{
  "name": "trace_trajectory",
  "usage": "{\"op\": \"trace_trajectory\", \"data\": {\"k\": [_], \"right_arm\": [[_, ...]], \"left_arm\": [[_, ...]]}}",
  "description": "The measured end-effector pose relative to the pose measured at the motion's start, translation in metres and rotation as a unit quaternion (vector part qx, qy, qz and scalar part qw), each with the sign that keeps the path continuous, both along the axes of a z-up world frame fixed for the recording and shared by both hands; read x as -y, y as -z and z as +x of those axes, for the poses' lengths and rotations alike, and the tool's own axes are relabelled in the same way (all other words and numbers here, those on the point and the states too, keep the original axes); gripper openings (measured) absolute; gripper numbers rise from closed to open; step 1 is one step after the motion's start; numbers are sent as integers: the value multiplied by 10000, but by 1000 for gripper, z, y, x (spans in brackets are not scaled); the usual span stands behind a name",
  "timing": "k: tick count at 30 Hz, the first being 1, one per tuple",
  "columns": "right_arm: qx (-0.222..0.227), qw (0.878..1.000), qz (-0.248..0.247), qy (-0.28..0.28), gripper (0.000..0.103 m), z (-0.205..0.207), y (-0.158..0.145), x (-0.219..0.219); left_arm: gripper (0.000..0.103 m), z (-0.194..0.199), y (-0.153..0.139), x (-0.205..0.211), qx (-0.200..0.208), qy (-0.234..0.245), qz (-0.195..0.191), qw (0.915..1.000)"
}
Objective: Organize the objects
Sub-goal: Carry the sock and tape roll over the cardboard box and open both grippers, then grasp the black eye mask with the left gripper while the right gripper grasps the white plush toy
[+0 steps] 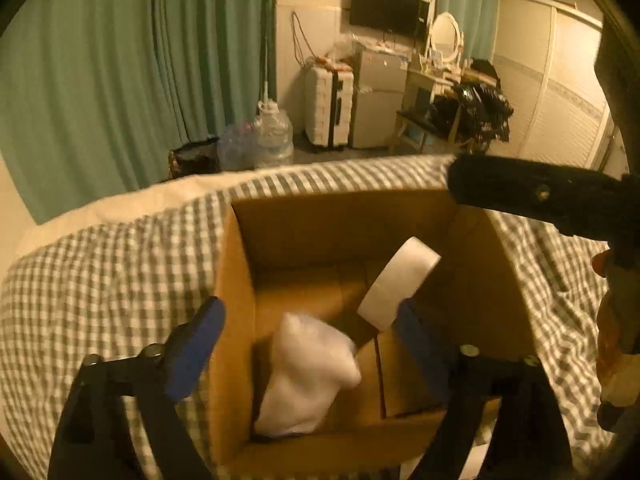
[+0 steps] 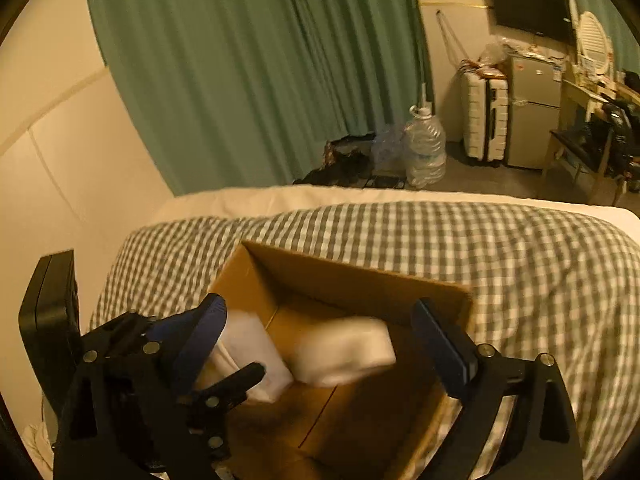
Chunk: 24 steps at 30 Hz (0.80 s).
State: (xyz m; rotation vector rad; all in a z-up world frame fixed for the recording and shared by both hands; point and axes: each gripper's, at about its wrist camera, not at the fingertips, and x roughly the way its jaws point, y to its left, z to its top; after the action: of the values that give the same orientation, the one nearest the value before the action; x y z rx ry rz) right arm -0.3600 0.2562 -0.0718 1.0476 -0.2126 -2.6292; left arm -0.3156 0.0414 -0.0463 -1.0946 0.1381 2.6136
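- Left wrist view: the left gripper (image 1: 308,344) hangs over the open cardboard box (image 1: 236,320) on the checked bedspread (image 1: 100,280), fingers spread wide, pinching nothing. Inside the box a white roll (image 1: 396,280) is tilted mid-air and a crumpled white bag (image 1: 308,376) sits at the near-left corner.
- Right wrist view: the right gripper (image 2: 320,344) is spread and empty too, above the same box (image 2: 360,280); I'd guess it just let the blurred roll (image 2: 344,350) drop in.
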Motion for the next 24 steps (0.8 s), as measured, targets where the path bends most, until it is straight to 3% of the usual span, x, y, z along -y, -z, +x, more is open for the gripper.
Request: {"op": "trace_trajectory", "data": {"k": [5, 9, 14, 19, 24], "right_arm": [[-149, 9997, 131, 126, 94, 24, -37, -9], [-387, 9971, 628, 178, 94, 63, -71, -2], [-469, 9906, 1276, -148, 94, 109, -91, 19], [-235, 9834, 1706, -575, 94, 147, -76, 36], [191, 9777, 1898, -876, 94, 177, -25, 49]], "left_arm": [[99, 30, -39, 10, -255, -129, -96, 9995], [99, 58, -68, 24, -368, -282, -165, 9988], [101, 93, -88, 40, -343, -421, -225, 9983], [101, 128, -71, 48, -142, -515, -354, 9979], [101, 154, -24, 45, 28, -541, -643, 9965]]}}
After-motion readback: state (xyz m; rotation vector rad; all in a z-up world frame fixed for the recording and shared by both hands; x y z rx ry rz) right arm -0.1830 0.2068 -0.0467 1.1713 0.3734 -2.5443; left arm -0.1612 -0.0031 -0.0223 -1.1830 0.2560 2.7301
